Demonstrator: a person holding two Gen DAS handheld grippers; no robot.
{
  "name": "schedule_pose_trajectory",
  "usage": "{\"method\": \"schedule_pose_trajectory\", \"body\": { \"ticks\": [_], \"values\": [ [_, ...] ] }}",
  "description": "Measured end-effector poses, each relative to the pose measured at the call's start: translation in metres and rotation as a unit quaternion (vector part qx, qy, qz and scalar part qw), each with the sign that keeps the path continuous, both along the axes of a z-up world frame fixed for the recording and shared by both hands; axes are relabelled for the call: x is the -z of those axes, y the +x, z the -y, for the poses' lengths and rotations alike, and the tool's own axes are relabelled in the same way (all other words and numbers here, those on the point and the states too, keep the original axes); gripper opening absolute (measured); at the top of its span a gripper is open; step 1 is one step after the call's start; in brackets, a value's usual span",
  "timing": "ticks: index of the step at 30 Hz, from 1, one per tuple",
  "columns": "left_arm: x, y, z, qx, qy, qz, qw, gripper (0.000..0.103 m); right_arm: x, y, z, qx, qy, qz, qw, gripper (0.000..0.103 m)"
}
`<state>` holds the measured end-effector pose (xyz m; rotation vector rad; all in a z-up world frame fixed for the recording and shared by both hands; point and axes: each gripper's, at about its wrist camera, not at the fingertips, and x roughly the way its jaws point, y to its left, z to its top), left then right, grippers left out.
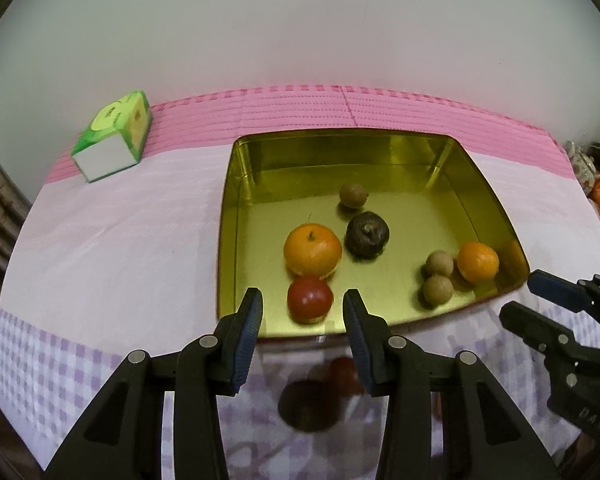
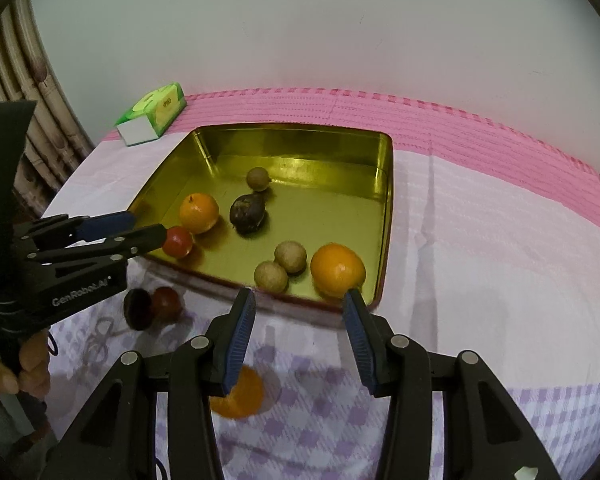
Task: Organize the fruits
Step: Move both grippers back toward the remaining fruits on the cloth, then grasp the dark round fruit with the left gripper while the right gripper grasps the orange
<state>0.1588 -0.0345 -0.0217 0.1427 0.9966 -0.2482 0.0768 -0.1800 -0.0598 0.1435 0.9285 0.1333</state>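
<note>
Both grippers are spread open, holding nothing. The left gripper (image 1: 303, 312) hangs over the near left corner of the gold tin tray (image 1: 380, 134), with a small red fruit (image 1: 310, 298) sitting in the tray right between its fingers. The right gripper (image 2: 300, 308) hovers at the tray's near right edge, with an orange (image 2: 337, 269) just beyond its right finger. Another orange (image 2: 238, 396) lies on the checked cloth (image 2: 500, 280) under the left finger.

On the counter, a round orange fruit (image 2: 240, 398) is half covered by the right gripper (image 2: 300, 332). In the left wrist view, a dark round fruit (image 1: 308, 406) and small red fruit (image 1: 342, 372) look blurred. Patterned objects (image 1: 592, 168) at the right edge are cut off.
</note>
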Motion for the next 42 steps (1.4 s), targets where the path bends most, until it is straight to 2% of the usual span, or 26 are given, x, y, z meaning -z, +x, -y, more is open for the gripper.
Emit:
{"method": "schedule_pose_trajectory", "body": {
  "ticks": [8,15,21,42],
  "values": [
    [-0.003,-0.032,-0.023,-0.013,-0.005,-0.001,0.9999,0.043,0.005,-0.029,-0.003,-0.003,0.000,-0.007,1.000,0.043],
    [0.008,-0.057,-0.035,-0.022,-0.005,-0.013,0.9997,0.043,0.015,-0.053,-0.013,-0.014,0.004,-0.020,1.000,0.043],
    [0.018,-0.071,-0.040,-0.025,-0.005,-0.022,0.9994,0.043,0.021,-0.057,-0.025,-0.028,0.005,-0.026,0.999,0.043],
    [0.034,-0.069,-0.039,-0.018,-0.017,-0.040,0.9989,0.043,0.036,-0.045,-0.039,-0.045,0.009,-0.041,0.998,0.043]
  ]
}}
